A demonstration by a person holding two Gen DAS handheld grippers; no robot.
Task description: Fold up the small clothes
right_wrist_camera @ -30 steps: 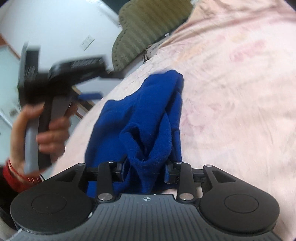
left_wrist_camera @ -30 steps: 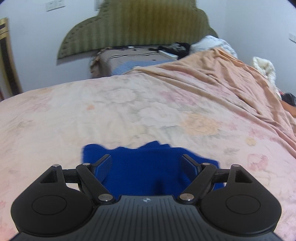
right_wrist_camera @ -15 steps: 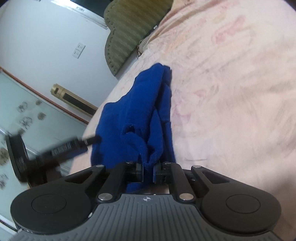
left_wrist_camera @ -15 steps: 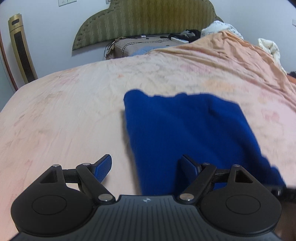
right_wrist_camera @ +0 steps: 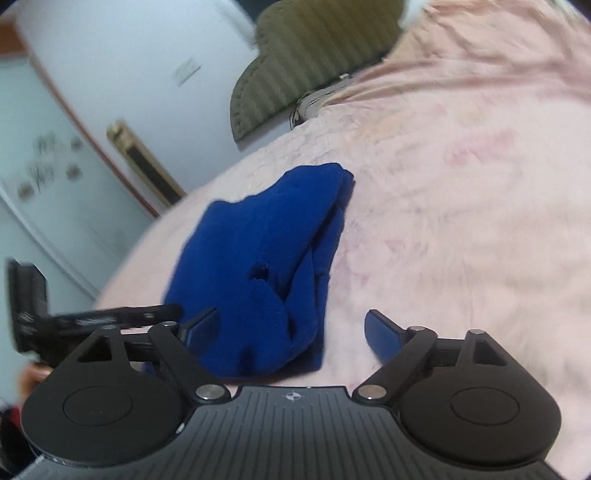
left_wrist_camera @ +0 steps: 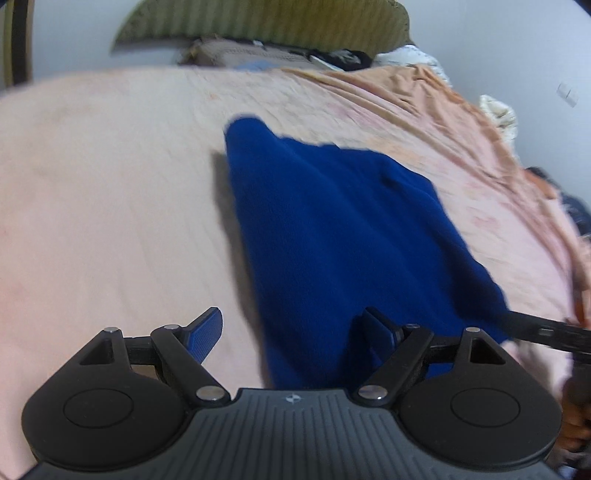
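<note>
A dark blue fleece garment (left_wrist_camera: 332, 229) lies on the pink floral bedspread (left_wrist_camera: 110, 206), folded lengthwise with a bunched near end (right_wrist_camera: 266, 266). My left gripper (left_wrist_camera: 291, 328) is open low over the garment's near left edge; the cloth reaches in between its fingers and the pads do not press it. My right gripper (right_wrist_camera: 290, 328) is opening its jaws. The garment's bunched end lies between the blue pads (right_wrist_camera: 380, 332), free of them. Each gripper shows in the other's view as a black bar (left_wrist_camera: 546, 332) (right_wrist_camera: 92, 317).
An olive striped headboard (left_wrist_camera: 258, 22) and pillows with clutter (left_wrist_camera: 258, 55) stand at the far end. An orange blanket (left_wrist_camera: 443, 103) covers the bed's right side. A pale wall and a glass door (right_wrist_camera: 55, 184) lie beyond the left edge. A person's hand (right_wrist_camera: 29, 373) holds the left gripper.
The right gripper, shut on the bunched blue cloth, has let go and spread its jaws. The left gripper swung down beside the garment's left edge. The garment now lies flatter on the bed.
</note>
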